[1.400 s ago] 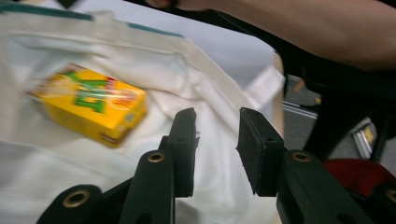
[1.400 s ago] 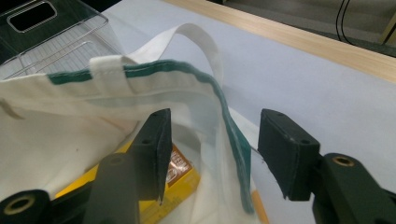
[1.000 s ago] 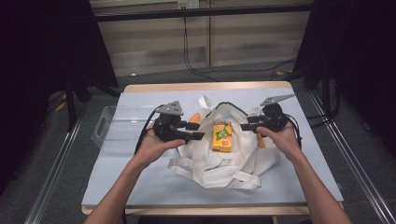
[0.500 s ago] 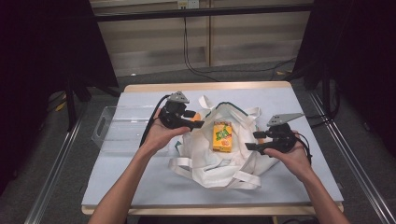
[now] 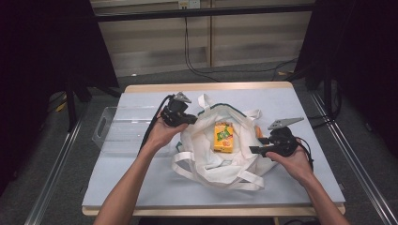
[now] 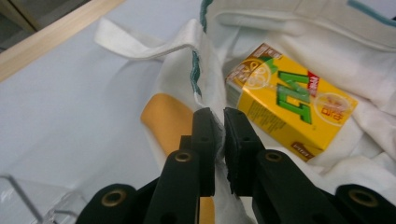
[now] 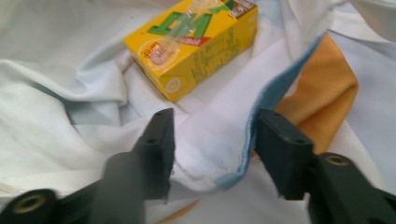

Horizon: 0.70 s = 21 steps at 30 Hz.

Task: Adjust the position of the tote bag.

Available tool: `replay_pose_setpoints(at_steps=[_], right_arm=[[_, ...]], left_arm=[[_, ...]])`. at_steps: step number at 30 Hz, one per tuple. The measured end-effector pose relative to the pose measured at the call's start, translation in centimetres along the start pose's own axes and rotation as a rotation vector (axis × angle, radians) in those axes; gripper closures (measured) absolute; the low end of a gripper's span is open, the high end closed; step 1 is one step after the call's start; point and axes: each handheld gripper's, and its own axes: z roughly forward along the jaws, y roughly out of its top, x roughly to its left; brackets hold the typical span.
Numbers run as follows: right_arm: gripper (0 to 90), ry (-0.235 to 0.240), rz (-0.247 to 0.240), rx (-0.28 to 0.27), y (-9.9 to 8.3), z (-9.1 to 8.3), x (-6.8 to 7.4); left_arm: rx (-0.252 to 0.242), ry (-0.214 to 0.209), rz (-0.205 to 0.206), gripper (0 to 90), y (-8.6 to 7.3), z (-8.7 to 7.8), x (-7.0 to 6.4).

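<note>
A white tote bag (image 5: pixel 211 161) with teal trim lies open in the middle of the table. Inside it a yellow juice carton (image 5: pixel 224 137) lies flat. My left gripper (image 5: pixel 192 119) is at the bag's far left rim. In the left gripper view it (image 6: pixel 219 135) is shut on the rim fabric (image 6: pixel 198 79), with the carton (image 6: pixel 289 107) just beyond. My right gripper (image 5: pixel 252 150) is at the bag's right rim. Its jaws stand open on either side of the trimmed edge (image 7: pixel 261 102), with the carton (image 7: pixel 196 42) ahead of the gripper (image 7: pixel 212 149).
An orange item (image 7: pixel 322 88) lies under the bag's cloth, and its tip (image 5: pixel 258 132) peeks out at the right. A clear plastic bin (image 5: pixel 117 129) stands at the table's left. The bag's straps (image 5: pixel 220 180) trail towards the front edge.
My right gripper has dropped back towards the person along the bag's right side. The left gripper moved slightly farther away with the rim, and the bag's mouth is wider.
</note>
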Motion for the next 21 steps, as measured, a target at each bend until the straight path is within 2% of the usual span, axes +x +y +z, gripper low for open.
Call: replay_pose_setpoints(at_steps=[1, 3, 6, 9, 10, 11, 12, 13, 14, 15, 17, 19, 20, 21], right_arm=[[55.1, -0.003, -0.004, 0.009, -0.2, 0.1, -0.1], [66.6, -0.013, 0.002, 0.010, -0.5, 0.0, -0.3], [67.8, -0.012, 0.018, 0.014, -0.9, -0.2, -0.8], [69.6, -0.017, 0.002, 0.023, -1.6, -0.4, -0.7], [69.6, -0.019, 0.006, 0.025, -1.8, -0.5, -0.6], [70.4, -0.024, 0.004, 0.027, -2.0, -0.6, -0.7], [71.2, -0.020, 0.011, 0.027, -2.2, -0.6, -0.8], [71.3, -0.020, 0.005, 0.025, -2.3, -0.5, -0.9], [71.7, -0.020, 0.012, 0.028, -2.4, -0.4, -1.0], [72.3, -0.025, 0.014, 0.033, -2.4, -0.4, -1.0], [73.6, -0.020, 0.012, 0.037, -2.5, -0.3, -1.1], [74.2, -0.026, 0.000, 0.042, -2.6, -0.2, -1.1], [74.3, -0.032, 0.010, 0.045, -2.7, -0.1, -1.1], [74.3, -0.030, -0.005, 0.047, -2.8, 0.0, -1.2]], left_arm=[[0.012, 0.016, 0.009, 83.9, -0.1, 0.1, 0.2], [0.003, -0.001, -0.014, 83.9, -0.3, 0.3, 0.5], [0.013, 0.007, -0.029, 85.4, -0.5, 0.3, 0.8], [0.030, 0.010, -0.008, 85.4, -0.7, 0.1, 1.0], [0.014, 0.026, -0.028, 84.4, -0.8, 0.3, 0.7], [0.068, 0.020, 0.031, 84.3, -0.8, 0.0, 1.1], [0.044, 0.041, -0.011, 84.4, -0.9, 0.2, 1.0], [0.030, 0.021, -0.041, 84.4, -1.1, 0.4, 1.0], [0.056, 0.019, -0.010, 84.4, -1.2, 0.3, 1.2], [0.045, 0.036, -0.027, 84.4, -1.3, 0.6, 1.1], [0.068, 0.048, -0.013, 84.3, -1.5, 0.7, 1.3], [0.058, 0.041, -0.041, 84.3, -1.5, 0.9, 1.3], [0.064, 0.041, -0.039, 84.3, -1.5, 1.0, 1.4], [0.071, 0.037, -0.037, 84.3, -1.5, 1.1, 1.5]])
